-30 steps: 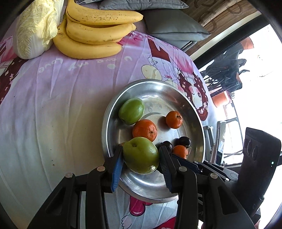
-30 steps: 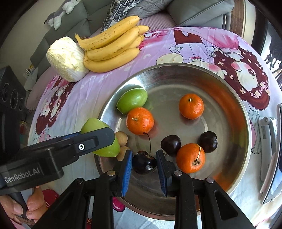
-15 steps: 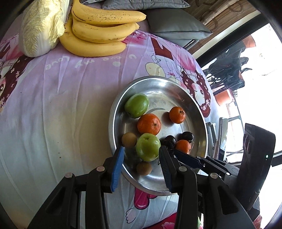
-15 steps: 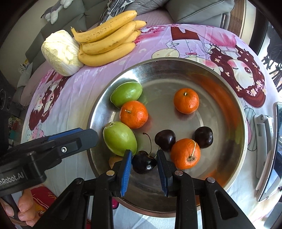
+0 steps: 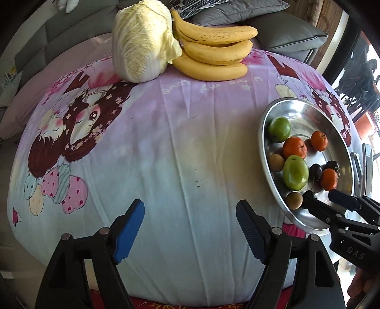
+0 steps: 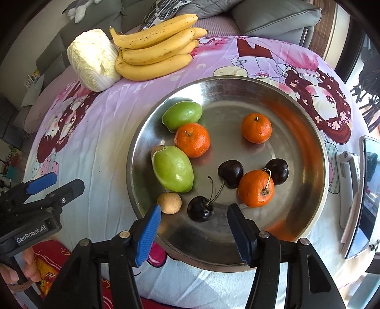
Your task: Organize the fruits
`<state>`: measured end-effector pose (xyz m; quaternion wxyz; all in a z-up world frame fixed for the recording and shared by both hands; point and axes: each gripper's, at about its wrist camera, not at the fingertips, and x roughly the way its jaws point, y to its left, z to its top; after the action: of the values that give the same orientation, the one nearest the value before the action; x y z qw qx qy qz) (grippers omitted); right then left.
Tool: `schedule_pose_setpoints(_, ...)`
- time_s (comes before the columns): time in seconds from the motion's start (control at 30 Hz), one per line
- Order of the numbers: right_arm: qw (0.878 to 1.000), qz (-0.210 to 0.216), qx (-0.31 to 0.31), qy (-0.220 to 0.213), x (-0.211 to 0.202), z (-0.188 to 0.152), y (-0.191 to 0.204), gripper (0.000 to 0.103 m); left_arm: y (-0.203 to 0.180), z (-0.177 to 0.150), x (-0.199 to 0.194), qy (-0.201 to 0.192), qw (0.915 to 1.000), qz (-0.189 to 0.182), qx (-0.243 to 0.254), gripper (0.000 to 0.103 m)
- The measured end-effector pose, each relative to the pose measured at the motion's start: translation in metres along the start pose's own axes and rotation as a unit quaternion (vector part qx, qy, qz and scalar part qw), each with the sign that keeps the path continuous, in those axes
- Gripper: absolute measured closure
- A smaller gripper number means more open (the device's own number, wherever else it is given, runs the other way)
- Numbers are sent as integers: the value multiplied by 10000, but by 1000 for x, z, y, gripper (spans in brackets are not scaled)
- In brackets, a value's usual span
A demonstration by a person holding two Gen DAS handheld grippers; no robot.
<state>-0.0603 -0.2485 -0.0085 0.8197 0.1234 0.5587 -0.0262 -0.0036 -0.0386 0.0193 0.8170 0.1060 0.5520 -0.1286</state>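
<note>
A steel bowl [image 6: 306, 142] holds two green fruits [image 6: 173, 168], three mandarins [image 6: 192, 139], three dark cherries [image 6: 200, 209] and two small brown fruits [image 6: 169, 202]. My right gripper [image 6: 194, 229] is open, its jaws either side of the nearest cherry at the bowl's near rim, not touching it. My left gripper [image 5: 190, 229] is open and empty over the bare cloth, left of the bowl [image 5: 268, 173]. It also shows in the right wrist view [image 6: 54, 184]. Bananas [image 5: 213, 55] lie at the table's far side.
A cabbage [image 5: 142, 40] lies beside the bananas. The round table has a pink cartoon cloth [image 5: 166, 147]. A phone and a white device [image 6: 349, 190] lie right of the bowl. Grey sofa cushions [image 6: 273, 16] are behind the table.
My left gripper let go of the green fruit into the bowl, then drew back left over the cloth. My right gripper opened off the cherry, which now rests in the bowl.
</note>
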Motion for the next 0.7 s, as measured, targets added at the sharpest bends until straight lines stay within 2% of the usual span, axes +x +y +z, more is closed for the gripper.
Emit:
schedule_pose_setpoints(0.13, 9999, -70, -139, -58, -3, -3, 8, 31, 5, -10, -1, -55, 9998, 194, -8, 13)
schedule_pose_setpoints(0.37, 9994, -118, -269, -155, -8, -12, 18, 17, 6, -23, -5, -47, 9997, 226, -29, 13)
schedule_pose_setpoints(0.5, 9993, -142, -298, -165, -9, -17, 21, 12, 5, -30, -9, -48, 9993, 357, 19, 13)
schedule_pose_setpoints(0.63, 9992, -166, -326, -189, -9, -22, 22, 2, 8, -35, -14, -124, 9985, 522, -62, 13)
schedule_pose_setpoints(0.7, 9991, -176, -330, -220, -10, -24, 22, 1, 11, -37, -16, -167, 9981, 592, -101, 13)
